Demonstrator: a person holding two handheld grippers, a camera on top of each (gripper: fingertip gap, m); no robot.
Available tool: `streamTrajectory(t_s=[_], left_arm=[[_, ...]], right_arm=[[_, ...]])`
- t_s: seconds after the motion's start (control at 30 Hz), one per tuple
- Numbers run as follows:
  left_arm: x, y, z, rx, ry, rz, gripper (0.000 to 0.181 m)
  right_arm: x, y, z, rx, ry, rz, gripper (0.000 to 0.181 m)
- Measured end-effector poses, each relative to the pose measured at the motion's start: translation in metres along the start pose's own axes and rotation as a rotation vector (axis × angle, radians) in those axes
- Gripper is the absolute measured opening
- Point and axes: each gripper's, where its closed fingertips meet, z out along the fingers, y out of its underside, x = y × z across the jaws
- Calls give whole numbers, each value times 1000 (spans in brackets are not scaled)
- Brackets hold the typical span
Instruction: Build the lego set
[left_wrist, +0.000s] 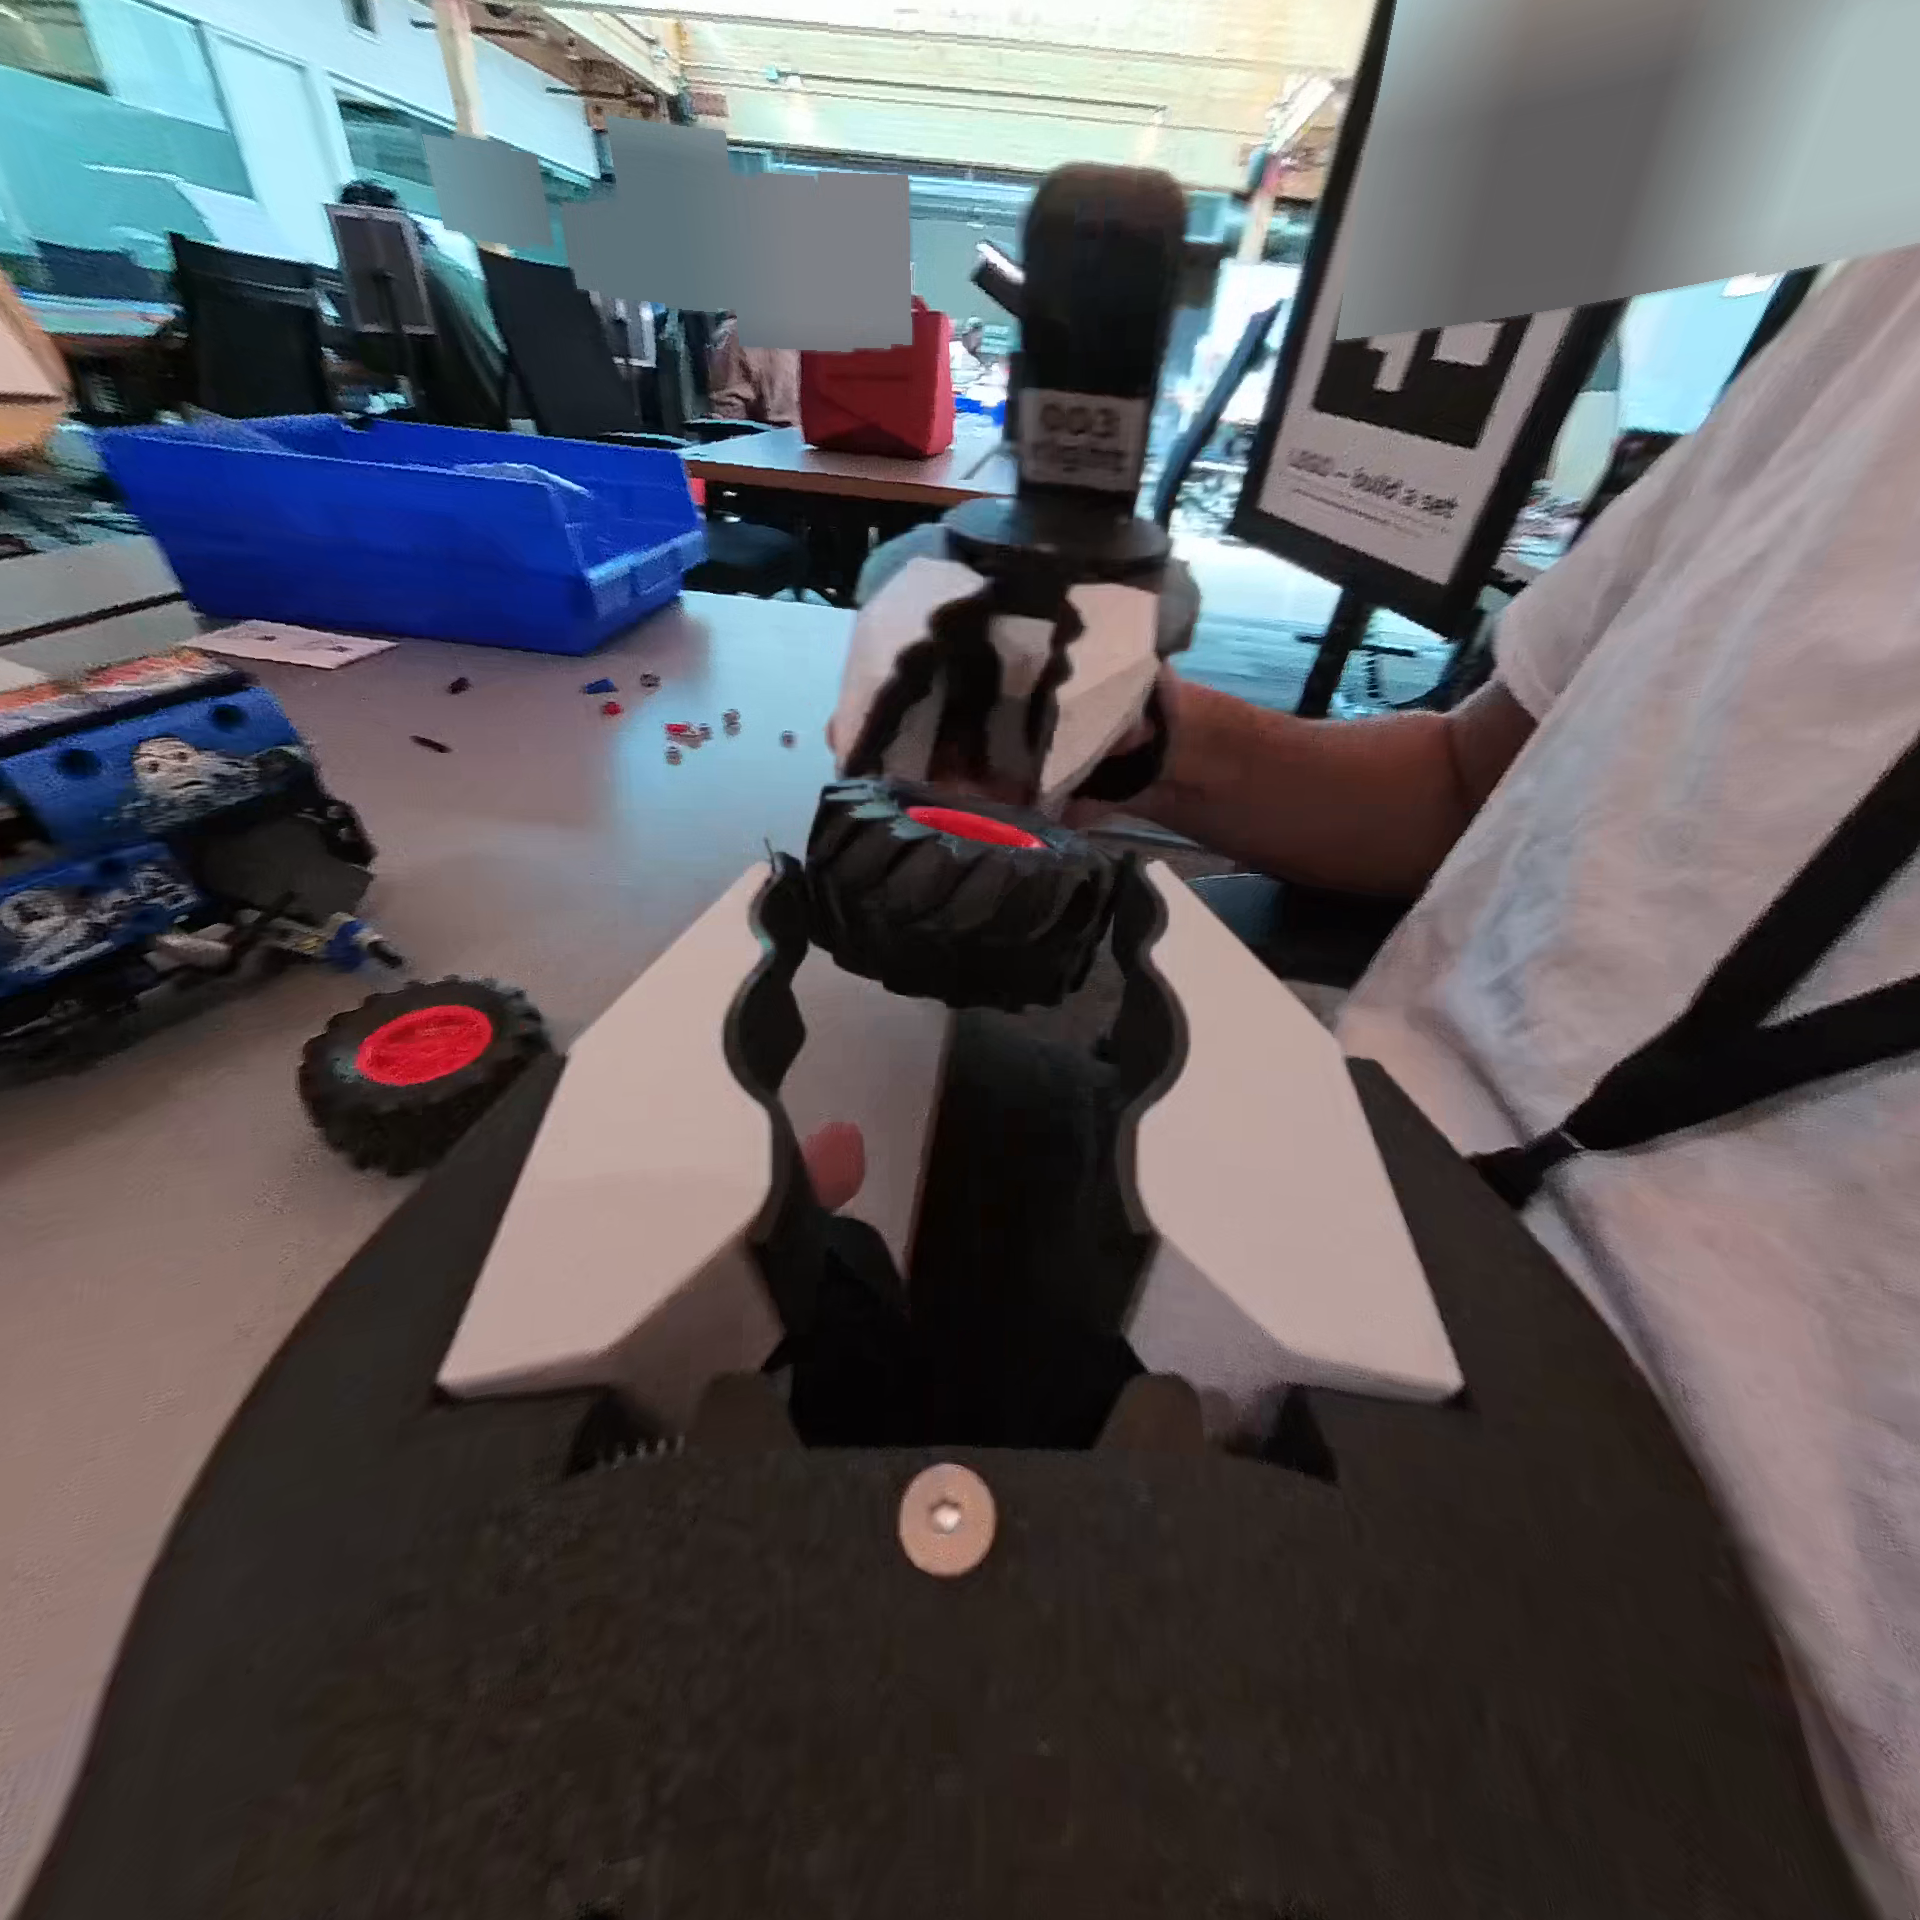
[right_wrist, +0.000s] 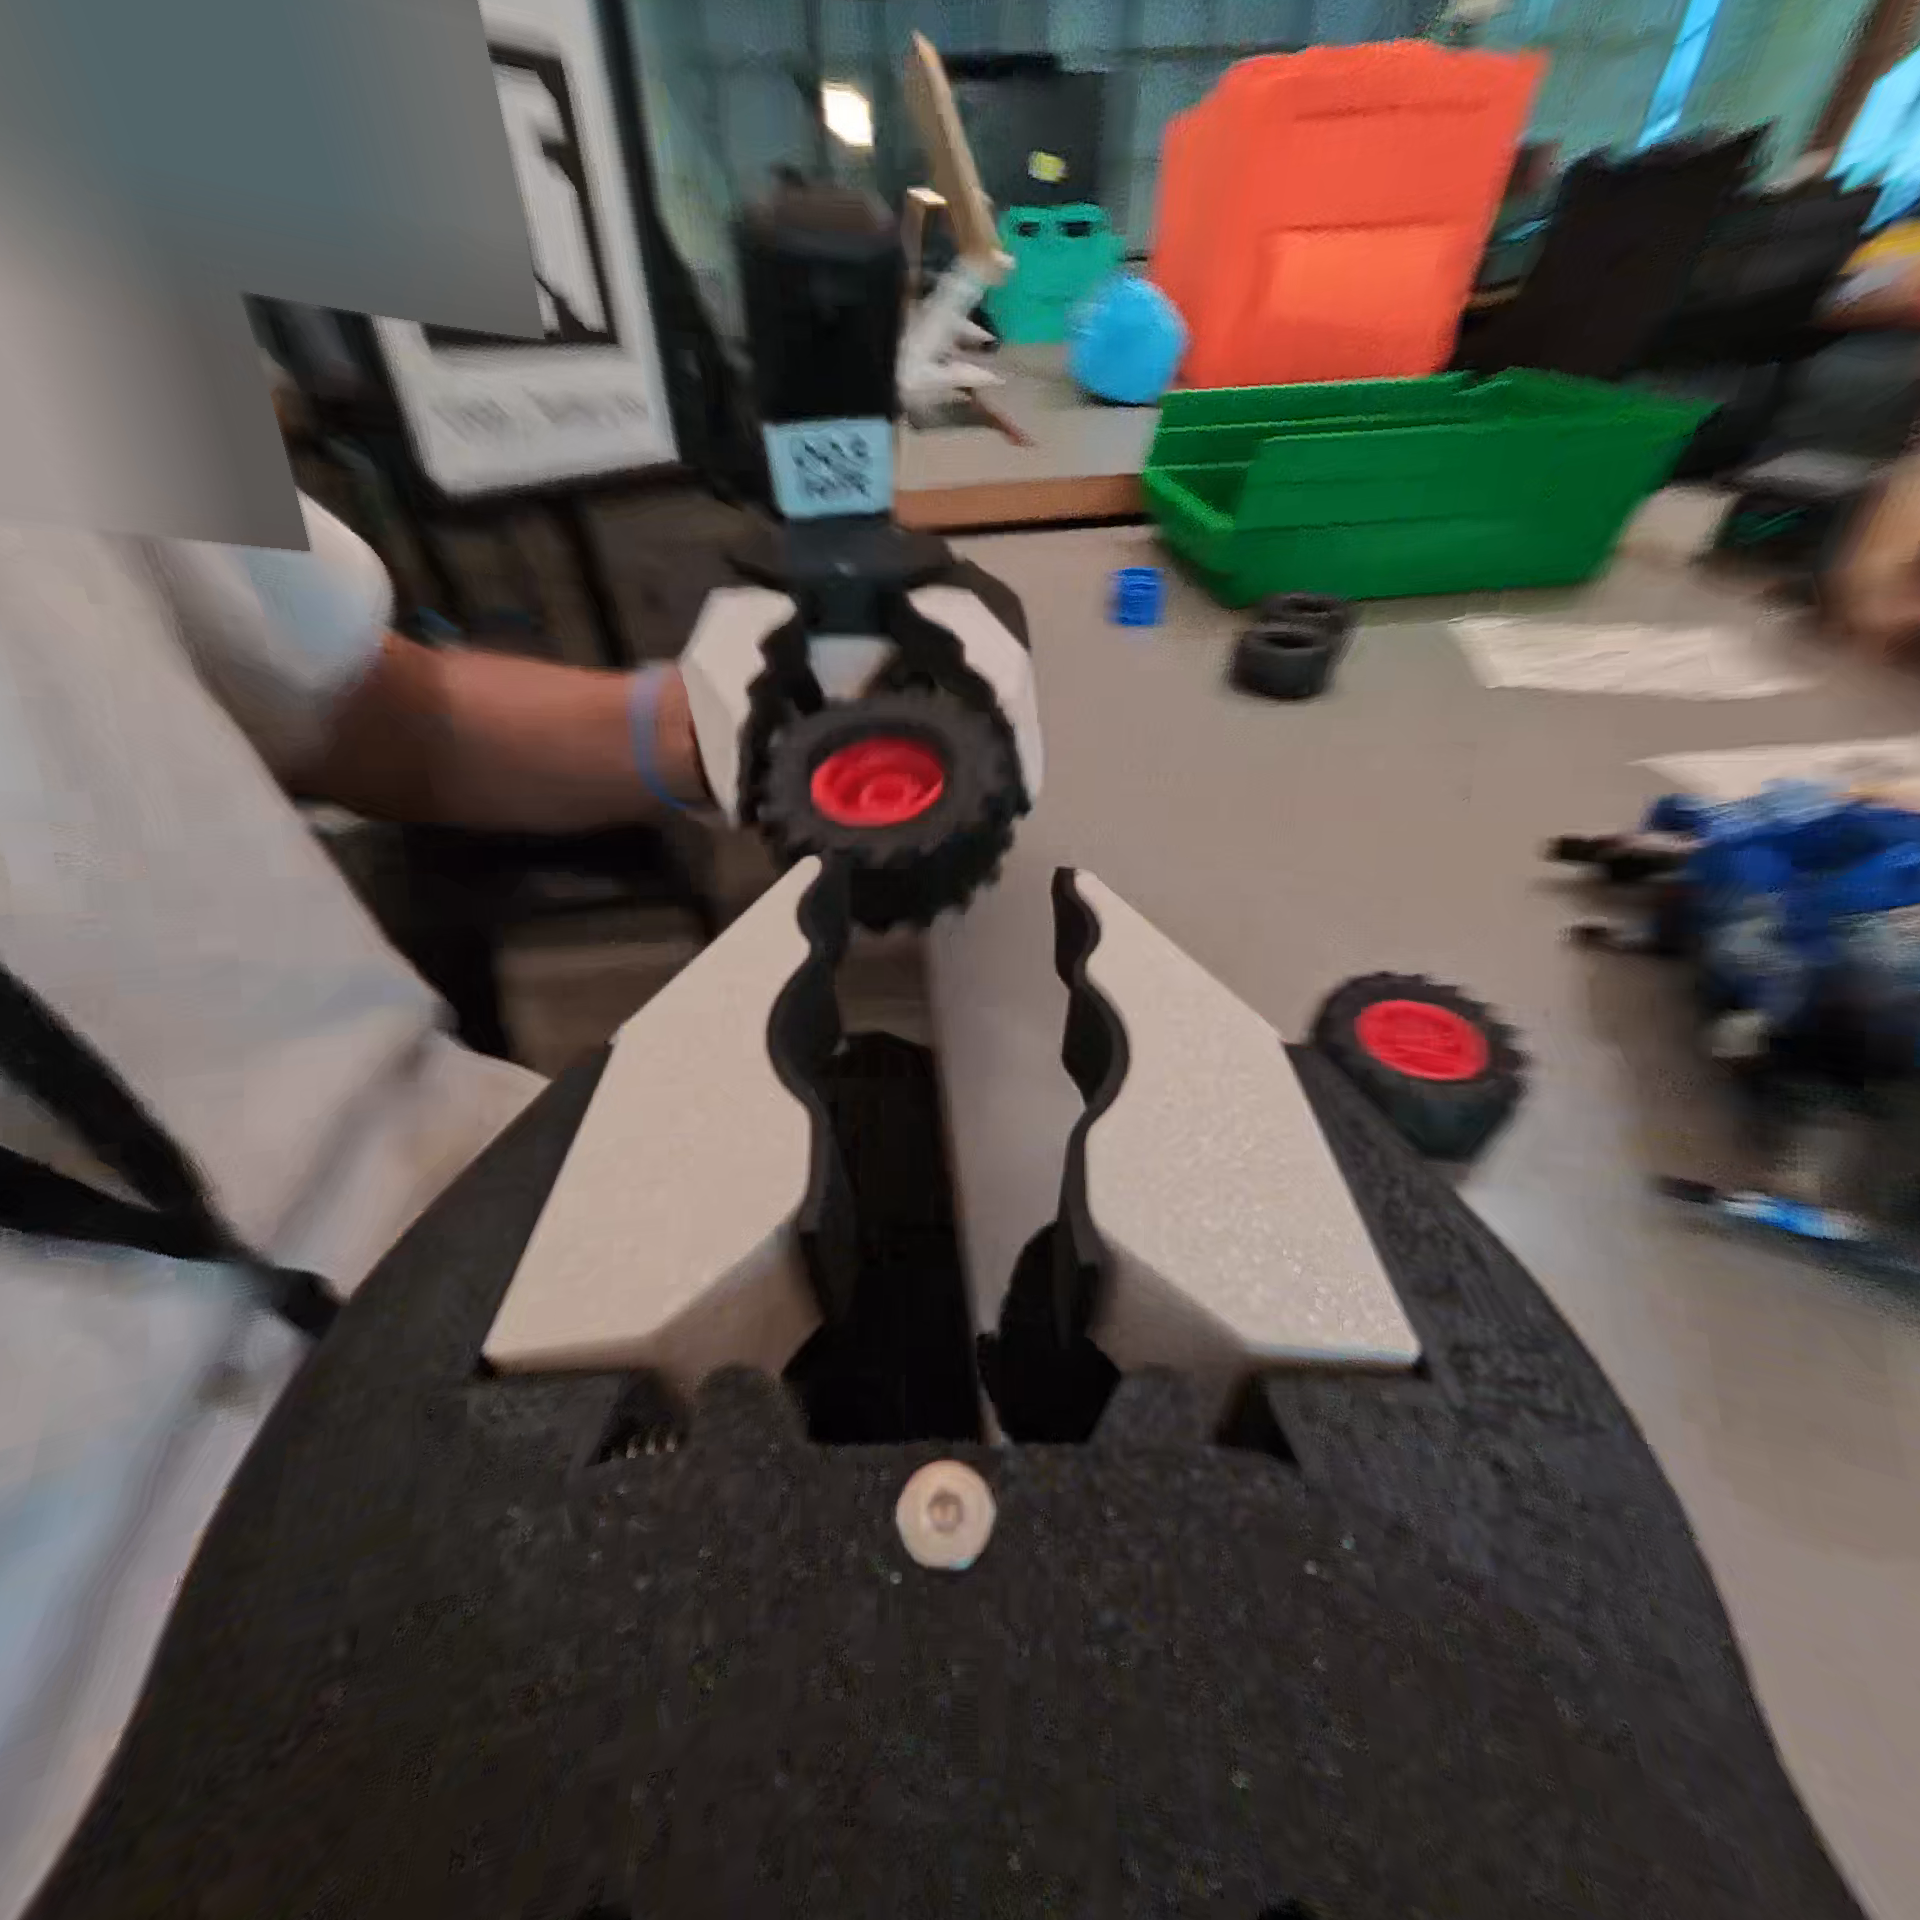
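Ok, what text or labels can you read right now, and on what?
I won't quote writing; here's what bears it.
On the right gripper, a white label: short print.
On the left gripper, a code label: blurred.
On the framed sign: black marker, one printed line.
On the paper slip: too small.

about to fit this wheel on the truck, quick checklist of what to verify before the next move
1. Wheel held in left gripper: ok.
2. Right gripper free, fingers apart: ok.
3. Red hub seated in the tyre: ok.
4. Truck within view on the table: ok.
5. Truck axle bare and facing the wheel: cannot tell.
6. Spare wheel lying apart from the truck: ok.
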Motion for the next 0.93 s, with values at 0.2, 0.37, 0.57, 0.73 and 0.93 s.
streamTrajectory(t_s=[0.2,0.37,0.57,0.73,0.93], left_arm=[[8,16,8,-128,100,-28,58],[-36,24,5,-171,-160,-126,54],[-59,48,11,-187,-318,-421,40],[-57,72,1,-401,-278,-504,35],[-45,79,-5,-657,-42,-547,30]], right_arm=[[-9,22,28,-137,-192,358,32],[41,36,24,-107,141,402,24],[62,54,18,-86,443,398,18],[37,73,29,-280,320,332,21],[28,67,35,-472,224,32,30]])
